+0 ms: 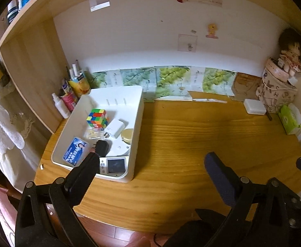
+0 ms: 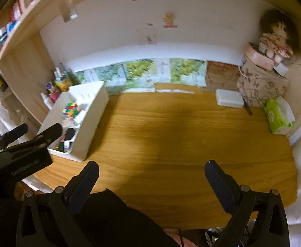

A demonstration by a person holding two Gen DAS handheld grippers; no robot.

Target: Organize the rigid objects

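camera half behind bin wall

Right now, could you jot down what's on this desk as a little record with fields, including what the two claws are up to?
surface: wooden desk
container: white bin at the desk's left side
in the bin: colour cube, white charger, black plug, blue card box, small screen device, gold round tin
outside the bin: white flat box, green tissue pack, doll on a patterned bag
left claw: open, empty, above the bin's near corner
right claw: open, empty, over bare desk
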